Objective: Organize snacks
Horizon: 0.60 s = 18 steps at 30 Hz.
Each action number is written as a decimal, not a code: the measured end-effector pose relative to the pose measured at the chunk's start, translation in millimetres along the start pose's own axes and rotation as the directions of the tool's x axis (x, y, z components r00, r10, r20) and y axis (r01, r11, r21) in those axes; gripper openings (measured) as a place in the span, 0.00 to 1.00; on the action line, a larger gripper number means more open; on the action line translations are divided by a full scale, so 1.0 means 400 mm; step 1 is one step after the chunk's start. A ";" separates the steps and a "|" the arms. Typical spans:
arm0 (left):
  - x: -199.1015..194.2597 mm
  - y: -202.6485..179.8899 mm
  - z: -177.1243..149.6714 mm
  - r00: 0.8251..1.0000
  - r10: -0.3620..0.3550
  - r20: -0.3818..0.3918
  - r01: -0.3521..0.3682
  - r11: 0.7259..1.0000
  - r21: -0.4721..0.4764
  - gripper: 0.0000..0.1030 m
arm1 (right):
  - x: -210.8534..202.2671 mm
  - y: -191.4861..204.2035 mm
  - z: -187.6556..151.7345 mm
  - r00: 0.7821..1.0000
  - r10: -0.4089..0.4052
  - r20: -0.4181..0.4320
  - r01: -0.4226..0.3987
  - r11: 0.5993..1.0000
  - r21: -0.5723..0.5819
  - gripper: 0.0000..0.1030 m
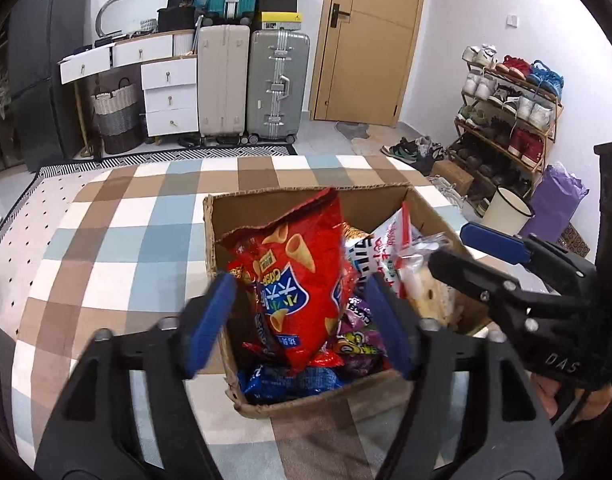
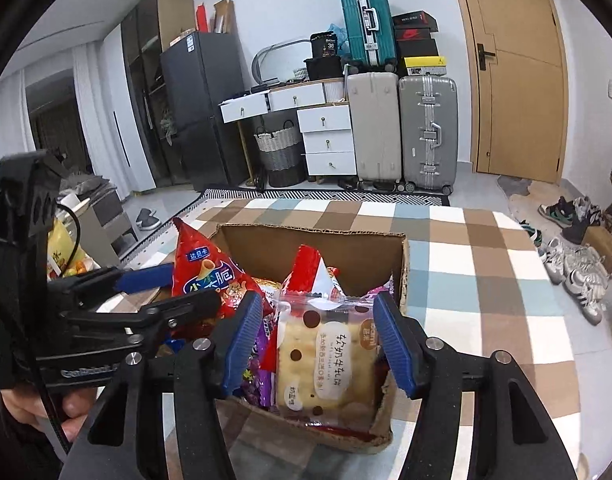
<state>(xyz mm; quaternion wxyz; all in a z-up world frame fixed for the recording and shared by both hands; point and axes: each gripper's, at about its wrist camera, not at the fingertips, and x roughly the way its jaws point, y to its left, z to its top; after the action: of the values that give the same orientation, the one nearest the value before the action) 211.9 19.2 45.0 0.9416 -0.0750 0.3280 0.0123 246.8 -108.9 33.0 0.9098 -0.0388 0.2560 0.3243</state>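
An open cardboard box (image 1: 241, 216) (image 2: 306, 244) full of snack packs stands on the checked cloth. A red bag of cone chips (image 1: 301, 280) (image 2: 201, 276) stands upright in it, between the blue pads of my left gripper (image 1: 299, 320), which is open with a gap on both sides. In the right wrist view my right gripper (image 2: 318, 344) is open around a clear pack of cream crackers (image 2: 330, 356) (image 1: 422, 288) that rests at the box's near right corner. Purple and blue packs lie lower in the box. Each gripper shows in the other's view: the right gripper (image 1: 450, 248) and the left gripper (image 2: 177, 288).
The checked cloth (image 1: 145, 240) spreads left of and beyond the box. A yellow snack bag (image 2: 61, 260) lies at the far left. Suitcases (image 1: 277, 84), white drawers (image 1: 169, 96), a shoe rack (image 1: 510, 120), a white bucket (image 1: 506, 208) and a door line the room.
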 end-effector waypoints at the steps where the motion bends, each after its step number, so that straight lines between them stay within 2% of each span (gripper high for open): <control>1: -0.011 -0.002 -0.001 1.000 0.016 0.010 -0.016 1.000 -0.001 0.79 | -0.007 0.003 0.000 1.000 -0.007 0.004 0.007 1.000 -0.015 0.66; 2: -0.023 -0.003 -0.002 0.999 0.042 0.024 -0.042 0.999 0.000 0.84 | -0.013 0.005 -0.001 1.000 -0.012 0.008 0.012 1.000 -0.022 0.70; 4: -0.044 -0.005 -0.002 0.999 0.039 0.037 -0.039 0.999 0.005 0.87 | -0.032 0.005 -0.004 1.000 -0.015 0.024 0.016 0.999 -0.031 0.86; 6: -0.063 0.000 -0.007 0.999 0.036 0.038 -0.036 0.999 -0.011 0.99 | -0.056 0.001 -0.008 0.999 -0.010 0.053 0.011 1.000 -0.020 0.93; 7: -0.075 0.003 -0.010 0.998 0.043 0.052 -0.042 0.999 -0.017 0.99 | -0.067 -0.003 -0.012 0.998 -0.003 0.062 0.004 1.000 -0.011 0.98; 11: -0.115 0.005 -0.032 0.996 0.045 0.071 -0.045 0.999 -0.005 0.99 | -0.107 -0.007 -0.034 0.996 0.029 0.086 -0.030 0.999 0.011 1.00; 18: -0.177 -0.010 -0.101 0.991 0.063 0.118 -0.067 0.997 0.033 0.99 | -0.170 0.005 -0.094 0.989 0.028 0.146 -0.028 1.000 -0.002 1.00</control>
<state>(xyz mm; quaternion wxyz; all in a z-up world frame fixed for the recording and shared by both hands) 131.7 11.1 58.0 0.9595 -0.0459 0.2749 0.0412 184.3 -155.0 34.1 0.9215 -0.0115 0.1893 0.3390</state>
